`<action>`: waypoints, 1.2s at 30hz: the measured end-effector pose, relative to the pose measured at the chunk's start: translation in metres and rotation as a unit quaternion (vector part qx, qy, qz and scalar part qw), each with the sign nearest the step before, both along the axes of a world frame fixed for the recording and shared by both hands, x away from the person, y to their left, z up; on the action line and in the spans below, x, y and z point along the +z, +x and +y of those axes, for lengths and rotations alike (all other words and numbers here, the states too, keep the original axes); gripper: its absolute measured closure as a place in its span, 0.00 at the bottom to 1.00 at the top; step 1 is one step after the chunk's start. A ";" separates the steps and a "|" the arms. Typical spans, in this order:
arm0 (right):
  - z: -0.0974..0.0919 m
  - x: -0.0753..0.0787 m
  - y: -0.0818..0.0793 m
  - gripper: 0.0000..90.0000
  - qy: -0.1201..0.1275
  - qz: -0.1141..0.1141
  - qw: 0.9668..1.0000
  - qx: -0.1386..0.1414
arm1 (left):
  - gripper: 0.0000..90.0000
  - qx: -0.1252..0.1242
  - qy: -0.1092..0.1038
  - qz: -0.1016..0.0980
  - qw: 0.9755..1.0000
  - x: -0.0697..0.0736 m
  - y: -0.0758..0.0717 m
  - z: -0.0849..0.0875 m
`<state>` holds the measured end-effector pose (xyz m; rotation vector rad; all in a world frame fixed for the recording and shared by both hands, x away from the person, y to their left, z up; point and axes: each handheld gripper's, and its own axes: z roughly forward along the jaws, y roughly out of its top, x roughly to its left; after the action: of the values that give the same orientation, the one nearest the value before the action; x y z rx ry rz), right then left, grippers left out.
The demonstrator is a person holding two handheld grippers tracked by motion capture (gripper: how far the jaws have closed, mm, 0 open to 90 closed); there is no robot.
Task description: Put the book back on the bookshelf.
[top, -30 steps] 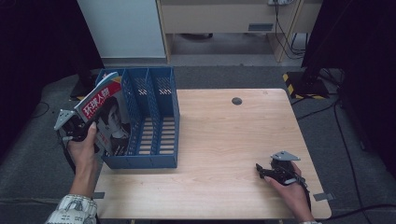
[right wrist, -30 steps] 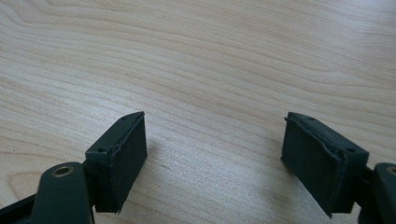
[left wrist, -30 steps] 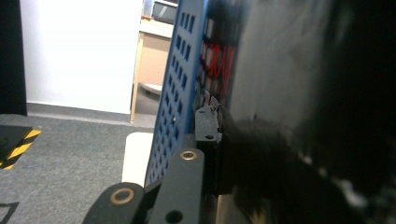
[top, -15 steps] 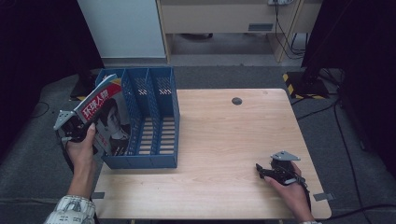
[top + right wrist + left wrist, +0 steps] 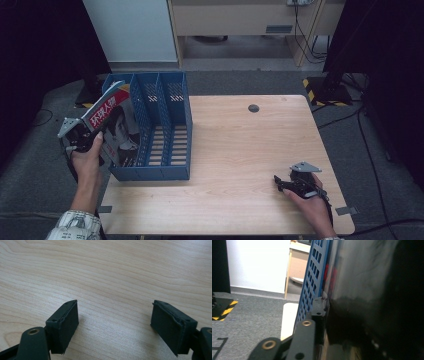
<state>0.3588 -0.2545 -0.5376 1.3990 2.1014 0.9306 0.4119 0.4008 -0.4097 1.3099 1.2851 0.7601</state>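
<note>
1. Nearest us, our right gripper [image 5: 278, 183] rests low on the wooden table [image 5: 240, 150] near its front right corner. In the right gripper view its two black pads [image 5: 62, 325] stand wide apart with bare wood between them, so it is open and holds nothing.
2. At the table's left edge our left gripper [image 5: 95, 142] sits beside the magazine [image 5: 112, 125], a glossy issue with a red title band and a portrait on its cover.
3. Its jaws have just been opening. The left gripper view shows one black pad [image 5: 319, 315] just beside the magazine's dark cover [image 5: 367, 290], and we cannot tell whether it touches or presses on it.
4. The magazine stands tilted in the leftmost compartment of the blue file rack [image 5: 165, 125], its top leaning out to the left over the rack's wall.
5. Farther off, the rack's other two compartments stand side by side.
6. Beyond, a small dark round disc [image 5: 253, 108] lies on the wood near the table's far edge.
</note>
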 end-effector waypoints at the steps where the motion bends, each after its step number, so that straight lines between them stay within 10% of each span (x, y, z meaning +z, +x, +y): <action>1: 0.000 0.000 0.000 0.25 0.000 0.000 1.000 -0.001 | 0.79 0.003 0.005 0.001 1.000 0.001 0.000 0.000; 15: 0.000 0.000 0.000 0.24 -0.001 0.000 1.000 0.001 | 0.43 0.020 0.024 -0.019 0.999 0.022 -0.005 0.002; 26: 0.000 0.000 0.000 0.24 0.001 0.001 1.000 0.000 | 0.33 0.016 0.053 -0.014 0.998 0.042 0.000 -0.002; 33: 0.000 0.000 0.000 0.24 -0.001 0.001 1.000 0.002 | 0.36 0.014 0.051 0.001 0.999 0.047 0.009 -0.006; 36: 0.000 0.000 0.000 0.24 0.001 0.000 1.000 0.001 | 0.54 0.011 0.051 0.003 0.999 0.047 0.010 -0.008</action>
<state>0.3587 -0.2545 -0.5376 1.3994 2.1027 0.9324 0.4220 0.3925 -0.3631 1.3821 1.2820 0.8476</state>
